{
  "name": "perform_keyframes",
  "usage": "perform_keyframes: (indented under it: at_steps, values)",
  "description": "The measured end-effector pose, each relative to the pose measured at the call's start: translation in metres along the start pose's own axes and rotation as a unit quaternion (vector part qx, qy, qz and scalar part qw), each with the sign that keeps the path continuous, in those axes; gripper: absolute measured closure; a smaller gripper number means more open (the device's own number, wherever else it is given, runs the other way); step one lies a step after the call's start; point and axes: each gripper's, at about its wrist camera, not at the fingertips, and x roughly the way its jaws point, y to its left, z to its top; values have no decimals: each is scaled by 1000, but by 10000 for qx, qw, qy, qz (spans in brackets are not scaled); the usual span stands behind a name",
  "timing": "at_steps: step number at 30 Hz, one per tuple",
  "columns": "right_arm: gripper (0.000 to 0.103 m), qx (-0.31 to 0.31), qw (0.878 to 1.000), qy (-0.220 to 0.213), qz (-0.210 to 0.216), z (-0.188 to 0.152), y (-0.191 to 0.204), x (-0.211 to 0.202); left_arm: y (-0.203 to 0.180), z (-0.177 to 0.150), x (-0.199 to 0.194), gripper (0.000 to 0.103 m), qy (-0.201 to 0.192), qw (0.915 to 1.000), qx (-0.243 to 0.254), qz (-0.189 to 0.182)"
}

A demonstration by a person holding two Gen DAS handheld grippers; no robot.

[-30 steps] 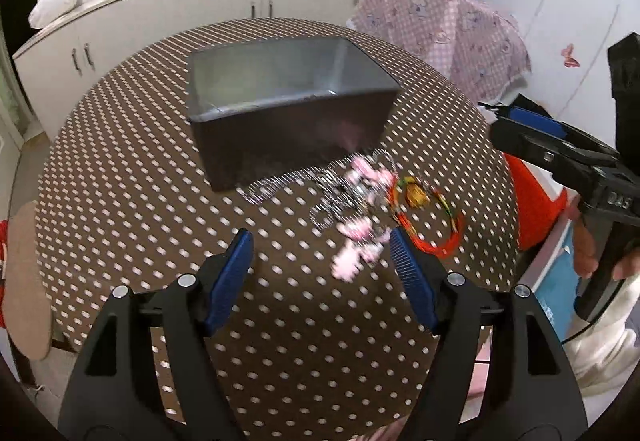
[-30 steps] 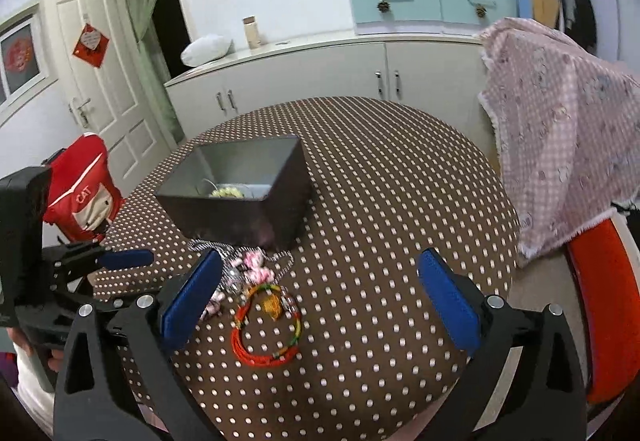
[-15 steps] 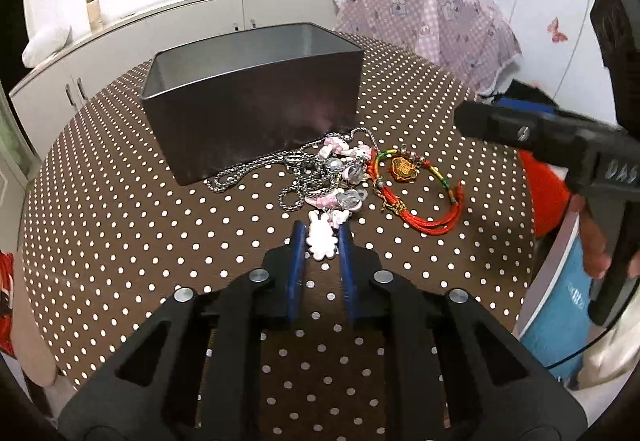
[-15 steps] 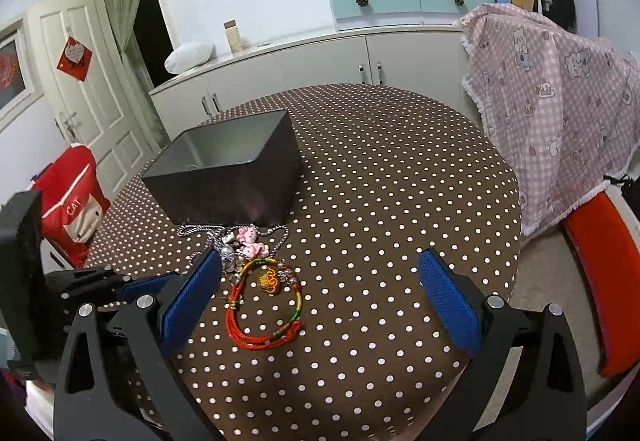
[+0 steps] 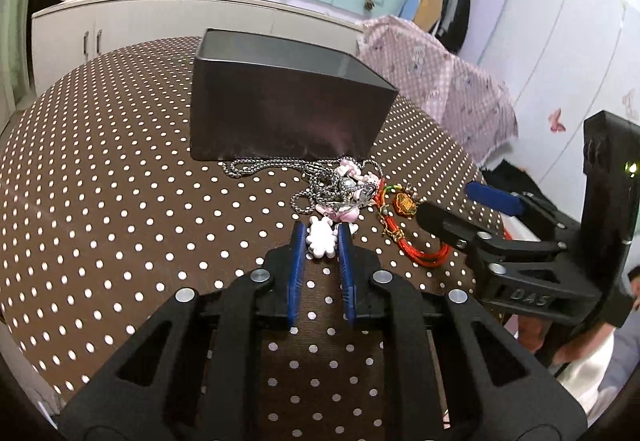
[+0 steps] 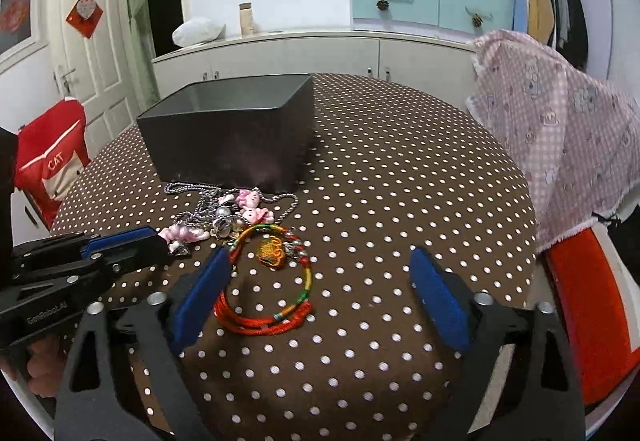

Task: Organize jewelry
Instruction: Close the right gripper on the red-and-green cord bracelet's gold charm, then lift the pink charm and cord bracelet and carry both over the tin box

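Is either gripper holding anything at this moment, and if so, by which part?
The left gripper is shut on the white charm at the near end of the pink charm bracelet. The right gripper is open and holds nothing.

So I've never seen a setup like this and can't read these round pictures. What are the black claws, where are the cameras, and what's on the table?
No robot here: a person holds a two-finger gripper in each hand, and each carries a fisheye camera looking along its fingers, hence the round pictures. One picture is from the left gripper, one from the right gripper. On the polka-dot table stands a dark open box. In front of it lies a tangle: a silver chain, pink charms and a red cord bracelet. The left gripper is shut on a white charm. The right gripper is open and holds nothing, hovering near the bracelet.
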Motion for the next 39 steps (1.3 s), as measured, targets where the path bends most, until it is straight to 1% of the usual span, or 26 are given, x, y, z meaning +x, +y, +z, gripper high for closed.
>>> perform_keyframes:
  at_steps: [3, 5, 6, 9, 10, 12, 14, 15, 16, 18, 25, 32, 39]
  values:
    - [29, -46, 9999, -77, 98, 0, 1, 3, 1, -2, -1, 86, -102, 9999, -138, -20]
    - [40, -101, 9999, 25, 60, -1, 4, 9, 2, -1, 0, 86, -138, 9996, -244, -57]
    - [43, -109, 9999, 107, 69, -2, 5, 13, 4, -2, -1, 86, -158, 9993, -321, -78]
    - [47, -210, 9998, 30, -1, -3, 8, 15, 9, -2, -2, 86, -209, 9985, -488, -136]
    - [51, -187, 9998, 35, 16, -3, 9, 15, 11, -2, -3, 86, -225, 9984, -507, -130]
    - [60, -198, 9998, 5, -20, -3, 8, 14, 14, -4, -6, 86, -243, 9984, -499, -112]
    - [78, -242, 9997, -43, 30, -5, 9, 13, 15, -5, -8, 86, -280, 9984, -491, -43]
    - [81, -268, 9996, -55, 80, -5, 9, 13, 15, -5, -9, 86, -295, 9983, -493, -25]
    - [87, -288, 9995, -58, 115, -5, 11, 12, 17, -6, -10, 86, -309, 9982, -511, -23]
    - [89, -278, 9994, -41, 202, -6, 10, 11, 20, -6, -11, 86, -329, 9977, -584, -37]
    - [90, -90, 9991, 19, 413, -4, 4, 7, 25, -3, -14, 86, -416, 9971, -643, 39]
    - [90, 59, 9992, -54, 395, 4, -4, -1, 19, 2, -25, 86, -620, 9966, -540, 98]
    - [90, 154, 9990, -130, 409, 9, -10, -9, 20, 3, -28, 86, -685, 9963, -447, 248]
